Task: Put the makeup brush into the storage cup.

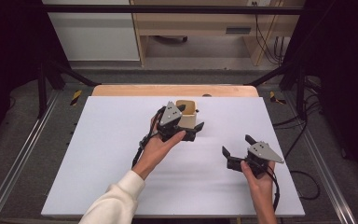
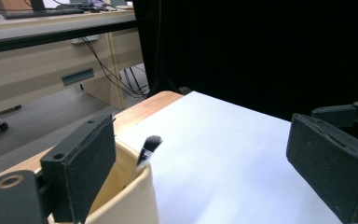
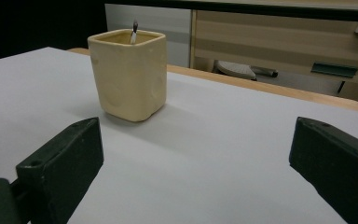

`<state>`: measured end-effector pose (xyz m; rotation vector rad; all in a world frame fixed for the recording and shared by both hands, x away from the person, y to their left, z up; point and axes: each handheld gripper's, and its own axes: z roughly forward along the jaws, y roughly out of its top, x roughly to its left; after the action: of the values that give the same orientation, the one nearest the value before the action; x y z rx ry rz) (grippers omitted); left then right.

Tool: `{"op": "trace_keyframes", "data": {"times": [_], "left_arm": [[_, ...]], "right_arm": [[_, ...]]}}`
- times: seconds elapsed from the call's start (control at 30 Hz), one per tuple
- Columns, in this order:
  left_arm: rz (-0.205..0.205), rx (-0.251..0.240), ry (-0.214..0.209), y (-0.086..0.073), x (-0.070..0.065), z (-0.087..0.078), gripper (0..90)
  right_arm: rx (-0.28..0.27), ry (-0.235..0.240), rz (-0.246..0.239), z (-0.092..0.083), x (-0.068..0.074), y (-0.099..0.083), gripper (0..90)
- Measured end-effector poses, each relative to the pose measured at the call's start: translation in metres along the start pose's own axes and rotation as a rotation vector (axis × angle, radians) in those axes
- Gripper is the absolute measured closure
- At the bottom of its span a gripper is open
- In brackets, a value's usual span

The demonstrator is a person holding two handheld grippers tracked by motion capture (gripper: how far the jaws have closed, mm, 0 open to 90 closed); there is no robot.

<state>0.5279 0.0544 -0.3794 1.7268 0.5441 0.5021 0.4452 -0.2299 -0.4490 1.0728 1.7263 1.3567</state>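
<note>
Your left gripper (image 1: pixel 190 122) sits at the far middle of the surface (image 1: pixel 98 154), right against the cup (image 1: pixel 186 108), with its jaws spread wide. In the left gripper view one jaw hangs over the cup's (image 2: pixel 121 205) open top, inside the rim, while the other stands well off to the side over bare surface, so nothing is clamped. A brush (image 2: pixel 148 148) leans inside the cup, its dark bristle tip poking up just past the rim.

Your right gripper (image 1: pixel 237 149) is nearer to you and to the right, well apart from the cup, and its jaws are also wide apart and hold nothing. In the right gripper view the cream, square-sided cup (image 3: pixel 129 74) stands upright on the surface (image 3: pixel 223 154) ahead of the jaws, closer to the left one, with the brush (image 3: pixel 134 31) tip showing above its far rim
</note>
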Motion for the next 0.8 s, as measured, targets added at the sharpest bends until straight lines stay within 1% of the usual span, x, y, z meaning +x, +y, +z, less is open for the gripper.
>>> {"op": "trace_keyframes", "data": {"times": [0.17, 0.27, 0.43, 0.5, 0.6, 0.8], "left_arm": [[0.002, 0.005, -0.013, -0.003, 0.000, -0.007, 6.6], [-0.005, 0.001, -0.018, -0.005, 0.000, -0.011, 5.9], [0.004, 0.009, -0.027, -0.010, 0.001, -0.015, 4.7], [0.016, 0.015, -0.033, -0.012, 0.001, -0.018, 3.4], [0.013, 0.018, -0.045, -0.014, 0.000, -0.021, 2.5], [0.016, 0.021, -0.050, -0.021, -0.001, -0.029, 1.8]], "right_arm": [[0.006, -0.001, -0.004, 0.000, 0.001, 0.000, 3.2], [0.009, -0.001, -0.003, 0.000, 0.001, 0.000, 3.2], [0.008, -0.003, -0.009, 0.000, 0.001, 0.000, 3.1], [0.008, -0.003, -0.009, 0.000, 0.001, 0.000, 3.1], [0.009, -0.004, -0.011, 0.000, 0.001, -0.001, 3.1], [0.023, -0.004, -0.035, 0.002, 0.003, -0.002, 3.2]]}}
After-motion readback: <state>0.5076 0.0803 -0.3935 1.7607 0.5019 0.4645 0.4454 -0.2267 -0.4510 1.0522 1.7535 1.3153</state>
